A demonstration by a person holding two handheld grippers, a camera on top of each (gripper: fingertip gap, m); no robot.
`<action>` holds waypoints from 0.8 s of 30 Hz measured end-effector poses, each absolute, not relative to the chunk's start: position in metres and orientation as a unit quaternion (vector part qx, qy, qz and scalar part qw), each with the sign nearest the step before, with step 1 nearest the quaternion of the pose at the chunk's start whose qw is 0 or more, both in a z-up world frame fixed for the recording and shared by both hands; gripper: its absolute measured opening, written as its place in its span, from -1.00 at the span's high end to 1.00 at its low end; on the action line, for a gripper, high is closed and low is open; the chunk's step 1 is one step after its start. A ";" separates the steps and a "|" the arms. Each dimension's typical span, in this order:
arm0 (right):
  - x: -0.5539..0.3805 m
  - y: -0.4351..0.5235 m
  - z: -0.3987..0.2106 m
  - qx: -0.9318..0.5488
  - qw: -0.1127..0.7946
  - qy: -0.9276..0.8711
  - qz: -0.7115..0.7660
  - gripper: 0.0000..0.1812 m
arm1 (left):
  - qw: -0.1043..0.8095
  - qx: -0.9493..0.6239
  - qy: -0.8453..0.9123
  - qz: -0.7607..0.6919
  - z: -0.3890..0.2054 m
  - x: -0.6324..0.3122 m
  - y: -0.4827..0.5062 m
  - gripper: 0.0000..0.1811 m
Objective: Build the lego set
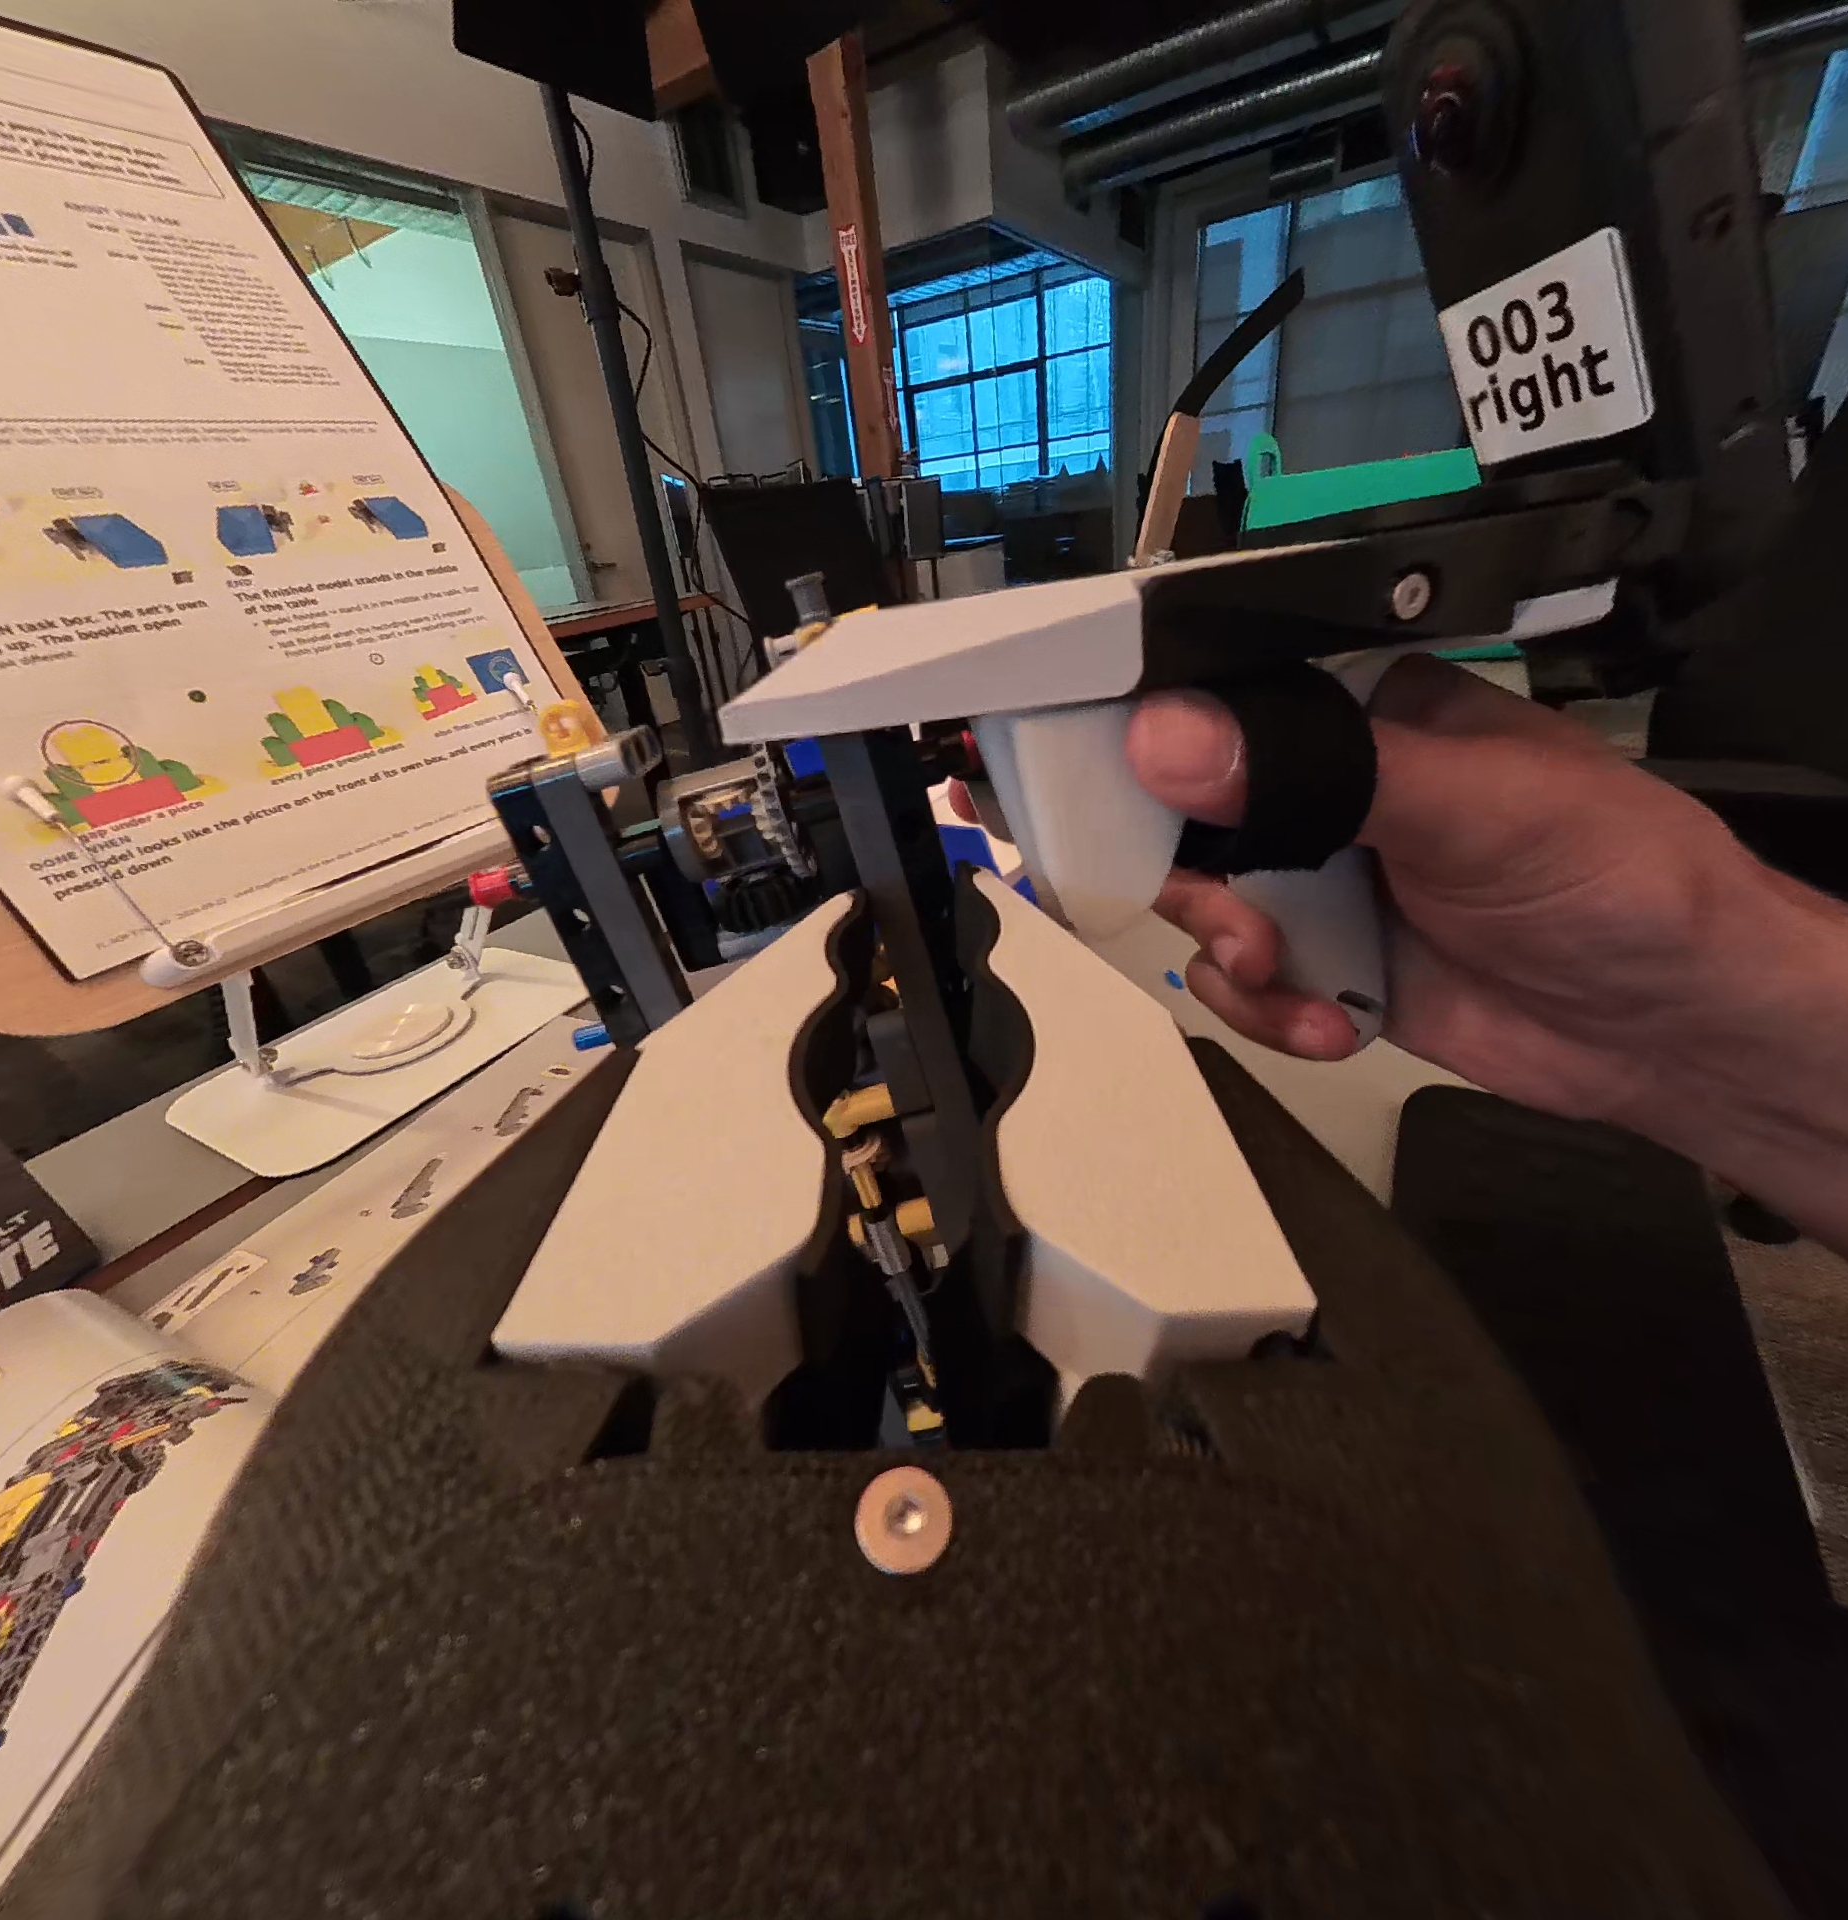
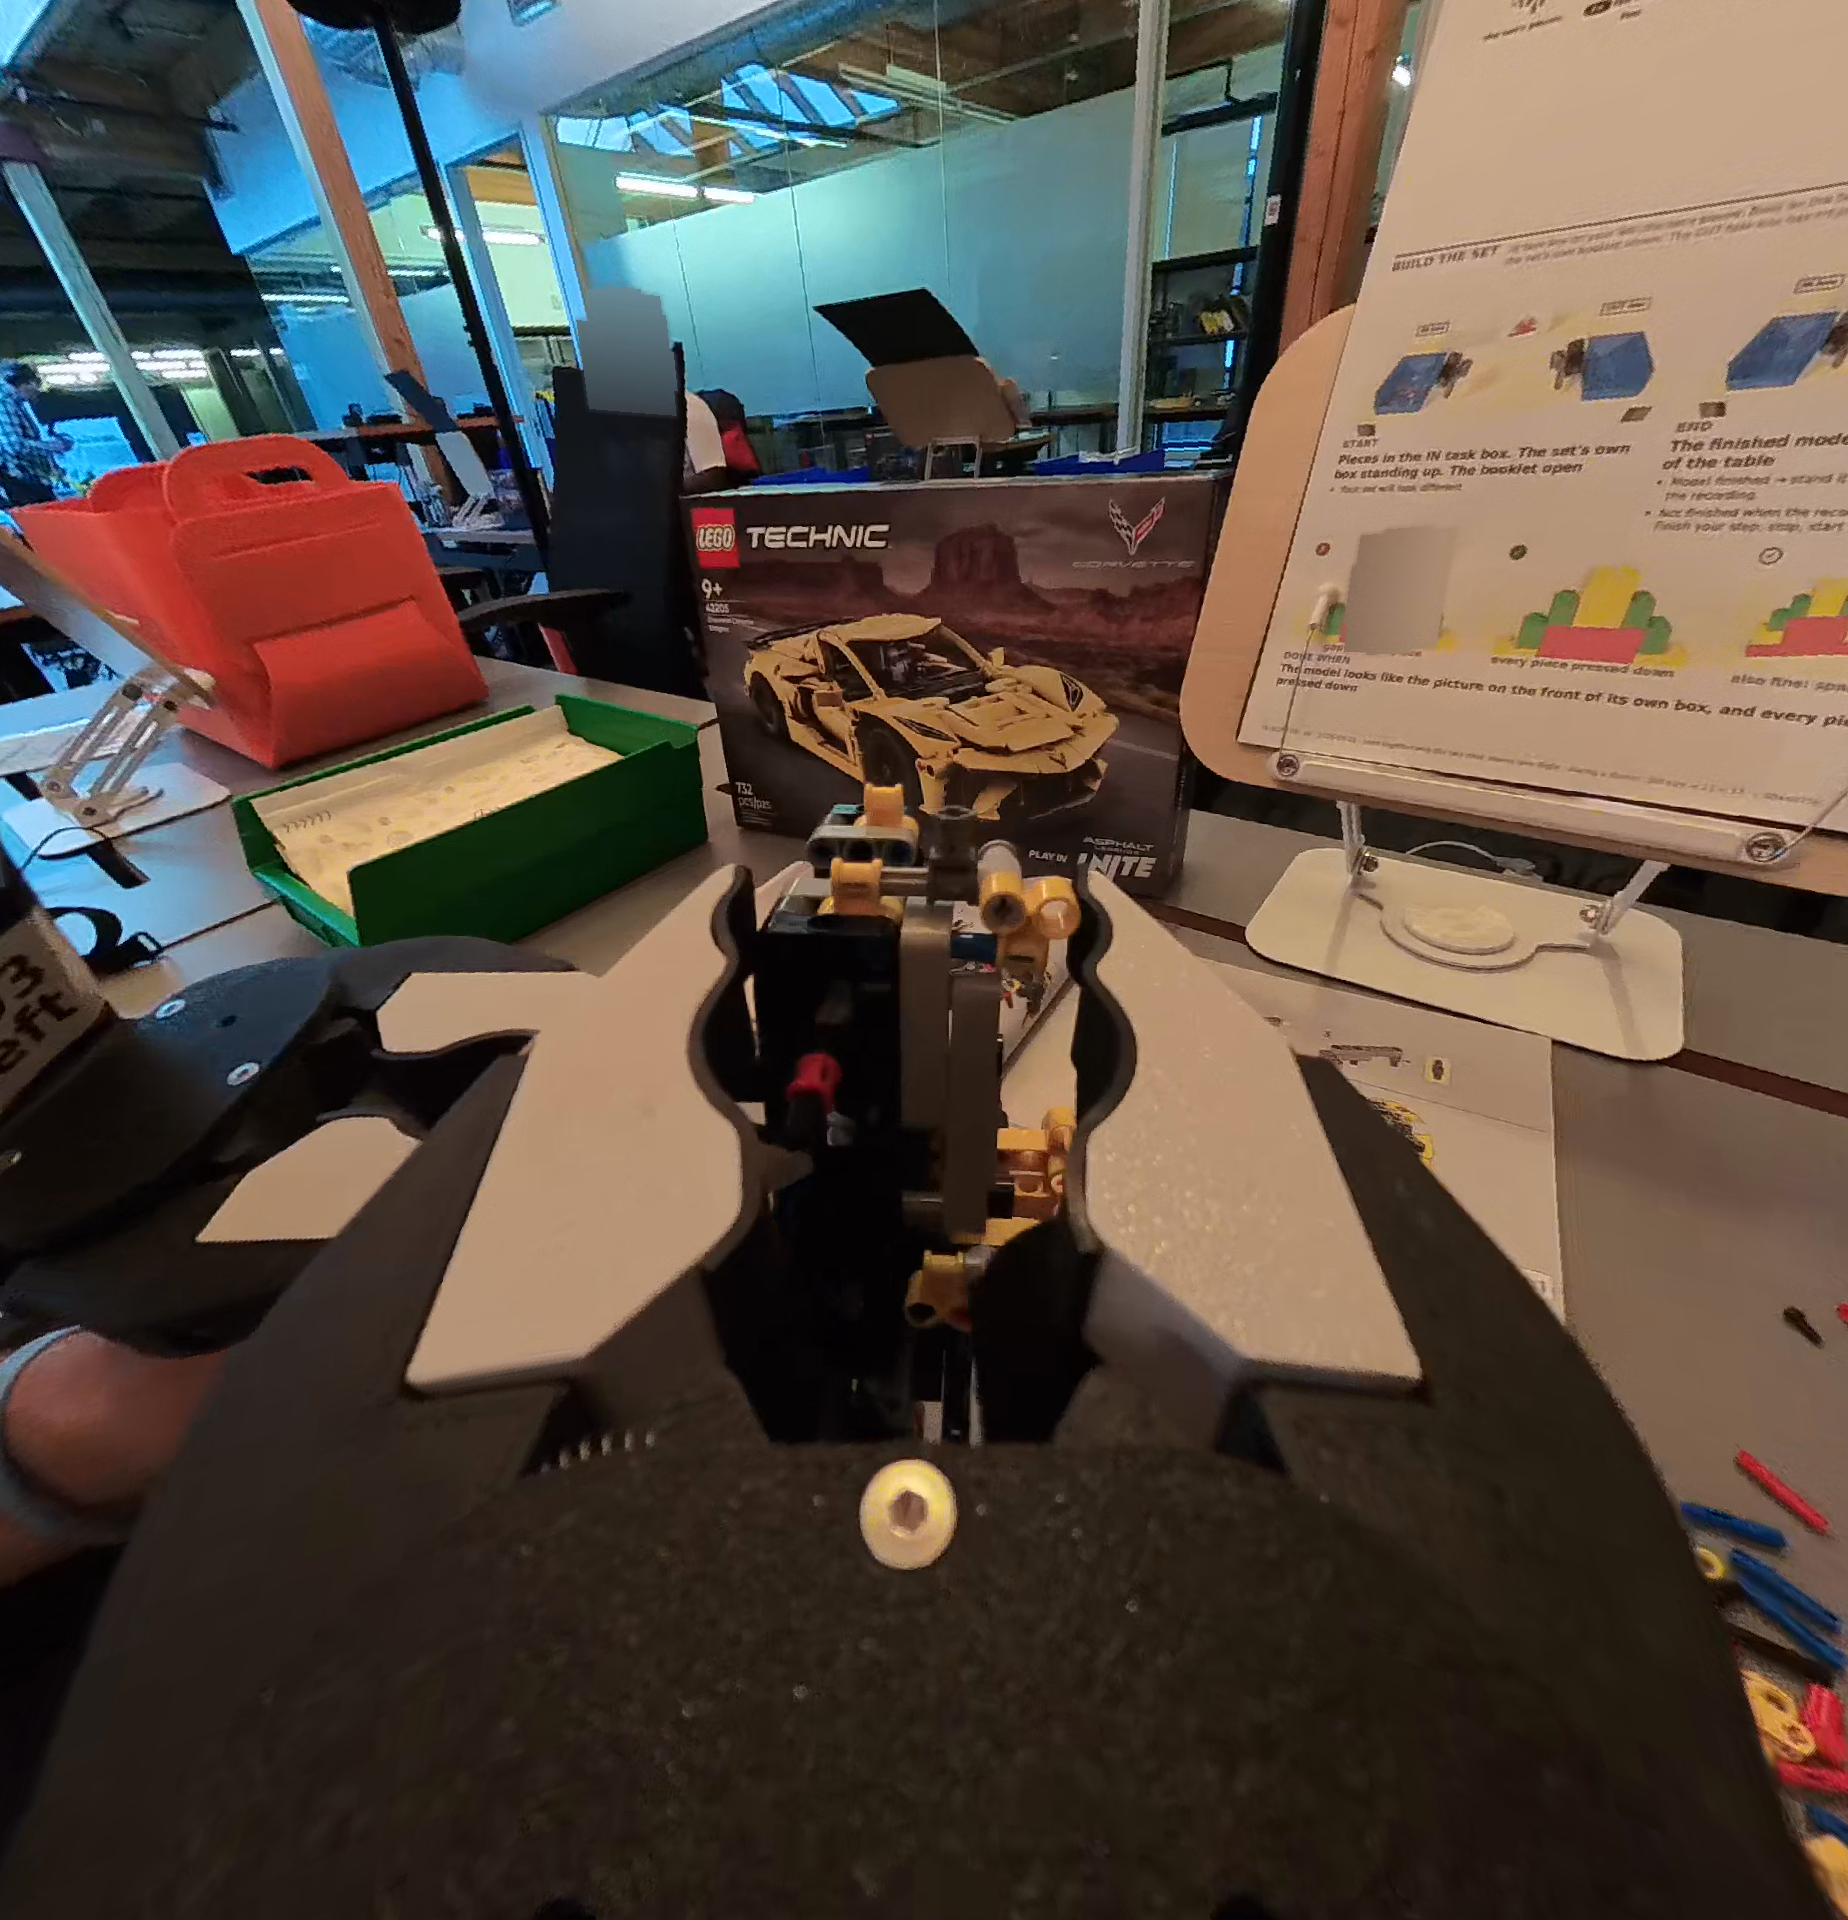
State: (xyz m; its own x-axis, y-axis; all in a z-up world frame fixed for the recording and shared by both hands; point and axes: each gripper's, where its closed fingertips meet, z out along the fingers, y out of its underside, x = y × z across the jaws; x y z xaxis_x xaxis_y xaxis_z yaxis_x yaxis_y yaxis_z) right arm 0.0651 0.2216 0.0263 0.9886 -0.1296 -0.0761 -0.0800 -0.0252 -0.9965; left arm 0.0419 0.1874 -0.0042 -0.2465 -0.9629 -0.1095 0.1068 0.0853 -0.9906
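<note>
A partly built Technic chassis sub-assembly (image 2: 899, 1081) of black and grey beams, yellow connectors and a gear train is held off the table (image 2: 1730, 1195) between the two tools. The left gripper (image 1: 915, 956) is seen pinching a dark upright beam (image 1: 904, 935) of the assembly, its jaws pressed in on either side. The right gripper (image 2: 904, 935) is seen with its jaws closed in around the black and grey block, apparently clamping it, though contact on the right pad is partly hidden. The step in hand is judged to be a two-handed hold for re-gripping or turning the model, with no loose piece carried. Next, one grip would have to be released so that a pin from the loose parts (image 2: 1772, 1579) can be fetched, the other hold being kept firm. In the right wrist view the long axis of the assembly runs away from the camera, tilted upward, its pinned end pointing toward the set box (image 2: 951, 644).
</note>
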 end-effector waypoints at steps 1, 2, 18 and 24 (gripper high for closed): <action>0.065 0.221 0.026 -0.718 0.692 0.071 -0.021 0.35 | 0.476 -0.383 0.561 -0.559 -0.004 0.042 0.187 0.83; 0.065 0.220 0.026 -0.721 0.690 0.065 -0.030 0.34 | 0.477 -0.381 0.564 -0.556 -0.004 0.042 0.186 0.84; 0.072 0.219 0.018 -0.713 0.690 0.125 0.025 0.40 | 0.473 -0.380 0.574 -0.550 -0.009 0.043 0.186 0.84; 0.055 0.201 0.029 -0.686 0.719 0.071 0.084 0.39 | 0.435 -0.371 0.564 -0.596 -0.007 0.031 0.192 0.83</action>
State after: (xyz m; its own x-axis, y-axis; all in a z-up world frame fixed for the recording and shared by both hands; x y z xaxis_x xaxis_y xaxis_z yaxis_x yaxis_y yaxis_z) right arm 0.0553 0.2005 0.0292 0.9758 0.0228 -0.2173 -0.2182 0.0436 -0.9749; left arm 0.0310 0.1920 -0.0066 -0.3467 -0.9367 -0.0492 0.1004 0.0151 -0.9948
